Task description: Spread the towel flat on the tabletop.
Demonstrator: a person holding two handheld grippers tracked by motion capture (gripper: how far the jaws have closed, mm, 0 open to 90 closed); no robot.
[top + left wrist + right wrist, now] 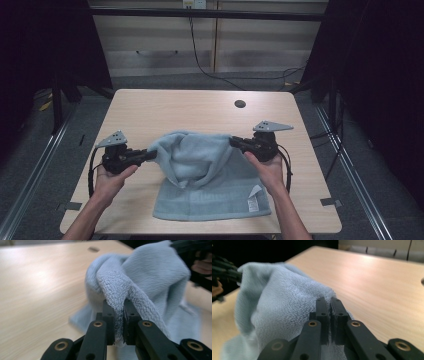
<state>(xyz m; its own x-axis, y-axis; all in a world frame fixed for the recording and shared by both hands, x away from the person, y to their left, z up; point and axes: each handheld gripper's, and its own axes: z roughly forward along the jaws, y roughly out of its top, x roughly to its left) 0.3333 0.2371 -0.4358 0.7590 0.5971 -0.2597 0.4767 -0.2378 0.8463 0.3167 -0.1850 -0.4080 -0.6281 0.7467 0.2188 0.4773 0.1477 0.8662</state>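
**Both grippers clamp the far corners of a blue towel above the table**

In the high view the person's forearms come in from the bottom edge, angled slightly outward, with each hand wrapped around a gripper body from below. The left gripper (148,154) points inward to the right; its jaws are pressed together on a fold of the light blue towel (210,185) at the cloth's upper left corner. The left gripper view shows the terry edge (119,322) pinched between the two black jaws. The right gripper (233,141) points inward to the left and is clamped on the opposite upper corner, with the fabric (287,312) bunched beside its closed jaws. The towel's far edge hangs lifted between the two grippers, sagging in the middle, while its near part, with a white label (253,203), lies flat on the wooden table (190,107) close to the front edge.
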